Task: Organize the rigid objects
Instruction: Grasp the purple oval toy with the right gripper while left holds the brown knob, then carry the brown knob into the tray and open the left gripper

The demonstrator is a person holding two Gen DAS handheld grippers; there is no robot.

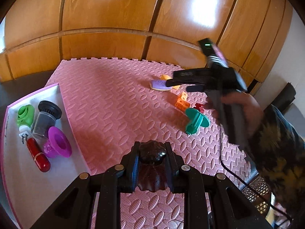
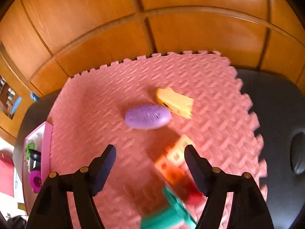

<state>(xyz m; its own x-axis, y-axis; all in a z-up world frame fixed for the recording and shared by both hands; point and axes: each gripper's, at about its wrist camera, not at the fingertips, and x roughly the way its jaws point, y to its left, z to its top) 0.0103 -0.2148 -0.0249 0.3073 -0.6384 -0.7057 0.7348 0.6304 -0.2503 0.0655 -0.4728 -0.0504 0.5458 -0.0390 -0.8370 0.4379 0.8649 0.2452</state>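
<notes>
The left hand-held gripper [image 1: 152, 159] is clamped on a dark shell-shaped piece [image 1: 152, 153]; the right hand-held gripper [image 2: 150, 155], jaws apart, should centre over the purple oval [image 2: 147, 116] mid-mat, clear of the yellow wedge [image 2: 176, 102].

From my left camera the foam mat [image 1: 118, 103] covers the tabletop [image 1: 28, 78]; the tray [image 1: 47, 171] lies along its left edge, holding a funnel [image 1: 58, 142], a jar [image 1: 46, 119] behind it and a tube [image 1: 38, 157] beside it; far right on the mat lie an oval soap [image 1: 159, 85], a wedge [image 2: 174, 102] touching behind it, cubes [image 1: 181, 101] nearer me, then a spool [image 1: 196, 120].
</notes>
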